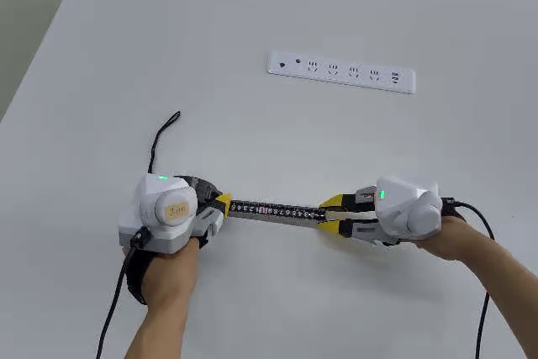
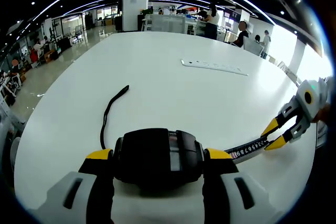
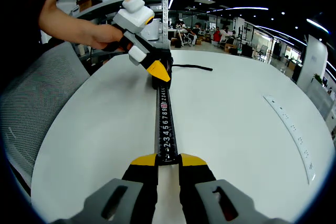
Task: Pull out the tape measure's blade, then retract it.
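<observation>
The left gripper (image 2: 159,156) has its yellow-tipped jaws closed tight on the black, rounded plastic case of the tape measure (image 2: 152,142), one jaw against each flat side. The case sits just above the white bench (image 1: 252,23), close to its near edge. From the case the narrow black steel blade with white numerals (image 1: 273,209) runs out straight and level, parallel to that near edge, to the right gripper (image 3: 168,159). The right gripper's jaws are almost fully together, pinching the blade's free end between their yellow tips. A thin black strap (image 1: 161,136) trails from the case across the bench towards its far edge, near the left edge. A long white plastic power strip (image 1: 340,71) lies flat, well apart from the blade and nearer the far edge.
</observation>
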Demonstrator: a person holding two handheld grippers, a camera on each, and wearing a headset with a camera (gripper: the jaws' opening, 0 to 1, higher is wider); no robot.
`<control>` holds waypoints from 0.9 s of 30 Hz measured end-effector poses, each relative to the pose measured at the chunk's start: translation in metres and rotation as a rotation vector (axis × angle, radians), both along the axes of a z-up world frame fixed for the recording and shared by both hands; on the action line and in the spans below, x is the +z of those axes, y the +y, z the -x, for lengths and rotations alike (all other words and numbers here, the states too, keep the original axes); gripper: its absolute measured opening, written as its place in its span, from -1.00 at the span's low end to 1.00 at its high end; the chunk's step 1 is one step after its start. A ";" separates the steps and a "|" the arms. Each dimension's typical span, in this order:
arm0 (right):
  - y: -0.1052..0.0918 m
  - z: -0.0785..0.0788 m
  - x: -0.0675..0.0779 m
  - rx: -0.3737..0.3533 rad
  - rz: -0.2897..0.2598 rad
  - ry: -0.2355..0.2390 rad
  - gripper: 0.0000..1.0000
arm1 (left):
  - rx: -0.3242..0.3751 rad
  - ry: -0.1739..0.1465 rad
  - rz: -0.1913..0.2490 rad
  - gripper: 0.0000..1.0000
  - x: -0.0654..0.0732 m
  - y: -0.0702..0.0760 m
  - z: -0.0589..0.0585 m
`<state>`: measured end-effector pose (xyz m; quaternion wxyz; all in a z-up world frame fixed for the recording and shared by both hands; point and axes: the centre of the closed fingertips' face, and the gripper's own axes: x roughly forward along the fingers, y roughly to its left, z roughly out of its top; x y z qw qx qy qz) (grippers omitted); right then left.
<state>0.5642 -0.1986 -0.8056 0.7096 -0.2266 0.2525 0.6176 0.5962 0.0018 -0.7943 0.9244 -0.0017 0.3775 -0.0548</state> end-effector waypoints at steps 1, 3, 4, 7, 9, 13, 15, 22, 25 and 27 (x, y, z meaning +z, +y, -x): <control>0.001 0.000 0.000 0.001 0.000 -0.001 -0.72 | 0.000 0.000 0.000 0.32 0.000 0.000 0.000; 0.001 0.000 0.000 0.001 0.000 0.001 -0.72 | 0.000 0.000 0.000 0.32 0.000 0.000 0.000; 0.002 -0.001 -0.001 0.002 0.000 0.001 -0.72 | 0.000 0.001 0.001 0.32 0.000 0.000 0.000; 0.004 -0.001 -0.001 0.005 0.001 0.002 -0.72 | -0.001 0.000 0.001 0.32 0.000 0.000 0.000; 0.005 -0.001 -0.002 0.007 0.001 0.002 -0.72 | -0.001 0.000 0.001 0.32 0.000 0.000 0.000; 0.007 -0.002 -0.002 0.009 0.002 0.003 -0.72 | -0.003 0.001 -0.001 0.32 0.000 0.000 0.000; 0.007 -0.002 -0.002 0.009 0.002 0.005 -0.72 | -0.002 0.000 -0.004 0.32 0.000 0.000 -0.001; 0.010 -0.002 -0.001 0.011 0.005 0.004 -0.72 | -0.001 0.007 -0.008 0.31 0.000 0.000 -0.001; 0.010 -0.003 -0.001 0.012 0.006 0.003 -0.72 | -0.001 0.007 -0.011 0.31 -0.001 0.000 0.000; 0.010 -0.002 -0.001 0.013 0.007 0.003 -0.72 | 0.000 0.009 -0.013 0.32 -0.001 0.000 0.000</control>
